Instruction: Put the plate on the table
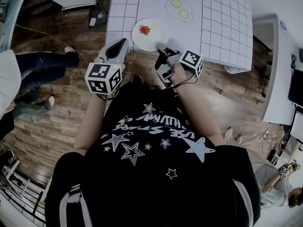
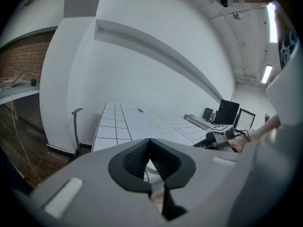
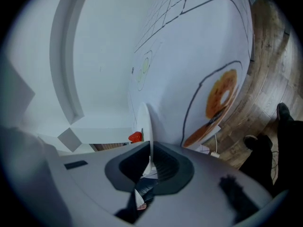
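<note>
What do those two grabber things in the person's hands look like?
The left gripper and right gripper are grey with dark pads. Each carries a cube of black-and-white square markers. A black cable loops from the right one. The T-shirt is black with white stars.

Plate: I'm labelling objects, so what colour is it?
White plate, carrying a small red piece; shows best in the head view.

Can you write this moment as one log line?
right gripper: shut on plate rim | plate: at near table edge | left gripper: shut, empty
</note>
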A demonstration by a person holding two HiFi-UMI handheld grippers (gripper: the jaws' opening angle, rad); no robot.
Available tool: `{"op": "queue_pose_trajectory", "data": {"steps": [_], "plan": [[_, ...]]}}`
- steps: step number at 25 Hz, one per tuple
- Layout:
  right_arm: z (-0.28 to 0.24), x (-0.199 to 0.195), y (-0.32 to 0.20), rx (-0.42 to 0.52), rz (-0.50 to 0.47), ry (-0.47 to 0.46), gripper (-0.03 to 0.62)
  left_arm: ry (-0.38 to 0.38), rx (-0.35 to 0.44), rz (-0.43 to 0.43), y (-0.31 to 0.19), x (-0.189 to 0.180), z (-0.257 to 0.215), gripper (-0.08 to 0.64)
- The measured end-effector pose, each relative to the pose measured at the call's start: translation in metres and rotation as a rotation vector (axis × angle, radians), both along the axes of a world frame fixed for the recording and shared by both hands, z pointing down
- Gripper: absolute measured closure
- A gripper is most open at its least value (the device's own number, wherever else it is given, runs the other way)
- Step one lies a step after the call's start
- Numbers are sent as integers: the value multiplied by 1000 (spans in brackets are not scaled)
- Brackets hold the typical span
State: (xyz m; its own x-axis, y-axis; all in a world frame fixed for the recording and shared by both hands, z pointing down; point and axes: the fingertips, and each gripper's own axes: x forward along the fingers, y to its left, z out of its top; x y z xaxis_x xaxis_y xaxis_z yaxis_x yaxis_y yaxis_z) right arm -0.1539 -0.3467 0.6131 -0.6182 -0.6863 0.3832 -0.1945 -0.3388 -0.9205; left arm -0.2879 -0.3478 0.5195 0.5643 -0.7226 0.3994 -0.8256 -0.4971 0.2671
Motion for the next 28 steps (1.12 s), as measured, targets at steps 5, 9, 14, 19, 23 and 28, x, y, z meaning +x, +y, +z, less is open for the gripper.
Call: {"op": "queue_pose_trajectory", "data": {"steps": [5, 9, 14, 19, 23, 28], "plan": [[1, -2, 5, -4, 22, -59, 568, 3, -8, 9, 1, 2, 2, 551], [1, -4, 8, 11, 15, -75, 566, 2, -6, 17, 2, 5, 1, 551], [-2, -6, 9, 10, -15, -10, 485, 4, 0, 29, 4, 8, -1, 551], [3, -4, 15, -24, -22, 29, 472, 1, 3, 40, 6, 11, -1, 551], [9, 3, 21, -46, -15, 26, 472, 4, 9, 36, 7, 11, -2, 551], [7, 7, 24, -42, -21, 23, 472, 5, 13, 32, 8, 13, -3, 551]]}}
